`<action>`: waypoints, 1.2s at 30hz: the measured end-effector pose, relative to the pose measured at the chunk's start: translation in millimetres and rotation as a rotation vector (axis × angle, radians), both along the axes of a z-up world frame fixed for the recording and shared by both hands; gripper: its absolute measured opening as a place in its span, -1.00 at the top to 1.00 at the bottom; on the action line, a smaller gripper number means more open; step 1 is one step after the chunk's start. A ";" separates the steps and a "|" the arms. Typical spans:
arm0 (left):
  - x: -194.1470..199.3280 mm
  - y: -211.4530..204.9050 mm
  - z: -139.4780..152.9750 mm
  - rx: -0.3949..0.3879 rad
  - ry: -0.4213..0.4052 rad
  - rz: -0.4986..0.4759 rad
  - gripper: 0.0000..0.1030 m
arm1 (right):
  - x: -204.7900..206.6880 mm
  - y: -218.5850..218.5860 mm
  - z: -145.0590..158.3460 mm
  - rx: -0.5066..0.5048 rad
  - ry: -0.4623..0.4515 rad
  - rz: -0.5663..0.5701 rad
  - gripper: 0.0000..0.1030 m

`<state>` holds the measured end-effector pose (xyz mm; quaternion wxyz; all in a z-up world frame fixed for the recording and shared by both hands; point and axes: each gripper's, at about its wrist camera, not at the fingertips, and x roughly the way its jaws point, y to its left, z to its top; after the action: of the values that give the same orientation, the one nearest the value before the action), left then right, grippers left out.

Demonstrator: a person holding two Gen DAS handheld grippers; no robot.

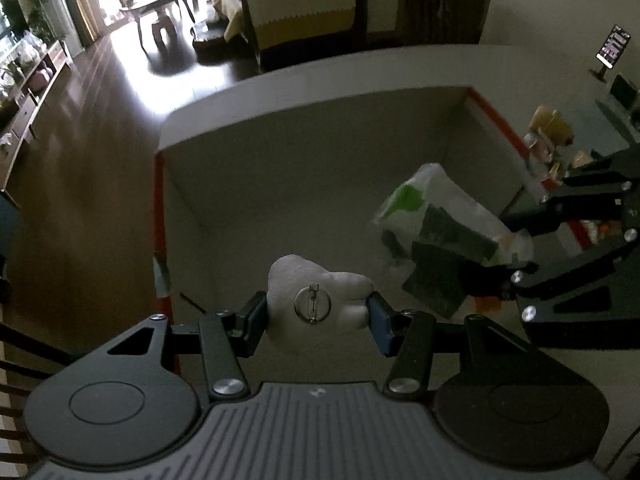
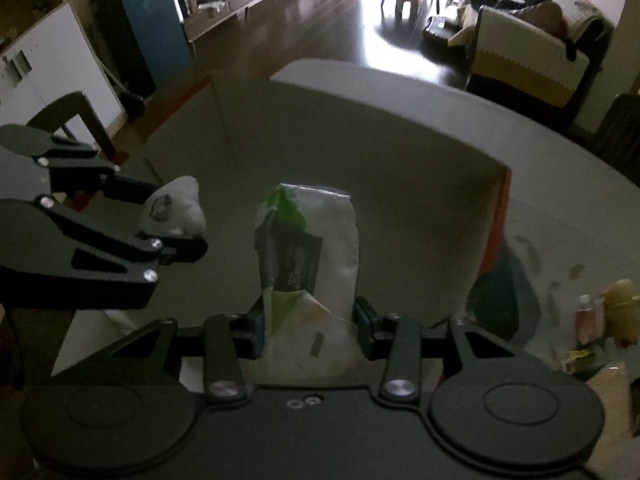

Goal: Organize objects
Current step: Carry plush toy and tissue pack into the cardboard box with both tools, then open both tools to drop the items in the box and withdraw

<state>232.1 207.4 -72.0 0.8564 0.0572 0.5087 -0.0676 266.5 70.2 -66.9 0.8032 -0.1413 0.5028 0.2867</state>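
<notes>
Plush (image 1: pixel 316 300) left of packet (image 1: pixel 444 236), both over box (image 1: pixel 320 136).

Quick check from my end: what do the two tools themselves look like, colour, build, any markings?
Both tools, left tool and right tool, are matte black with linkage arms, silver screws and round discs on the body. The left body has a grey ribbed panel; one pad looks blue. No cables or sleeves visible.

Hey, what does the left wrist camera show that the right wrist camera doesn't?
Only the left wrist view shows a lit phone on a stand on the far right, and the left claw head-on, closed on a white plush toy with a metal pin.

Only the right wrist view shows a blue cabinet and the right claw head-on, gripping a white and green packet.

Both show the open cardboard box, both held items, a sofa and a coffee table.
</notes>
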 end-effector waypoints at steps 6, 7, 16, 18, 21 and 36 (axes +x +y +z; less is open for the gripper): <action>10.7 -1.6 -23.1 0.025 0.054 -0.020 -0.02 | 2.2 5.9 -15.4 -0.034 0.037 0.019 0.18; 12.6 -1.7 -27.0 0.027 0.067 -0.018 -0.02 | 0.7 6.2 -16.4 -0.036 0.037 0.028 0.18; 17.4 -4.2 -43.1 0.021 0.148 -0.038 -0.03 | -6.7 14.8 -23.6 -0.077 0.040 0.056 0.15; 17.0 -4.5 -46.4 0.022 0.165 -0.044 -0.04 | -7.3 16.7 -24.3 -0.081 0.041 0.055 0.14; 15.6 -6.0 -49.0 0.037 0.172 -0.053 -0.28 | -8.4 15.0 -22.9 -0.077 0.044 0.063 0.06; -7.0 -1.9 -18.9 0.010 0.090 0.011 -0.35 | -21.4 -9.0 16.6 -0.008 -0.039 0.094 -0.46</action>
<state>225.0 205.5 -90.9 0.8326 0.0558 0.5474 -0.0628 245.0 61.2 -50.3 0.7978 -0.1734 0.4811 0.3195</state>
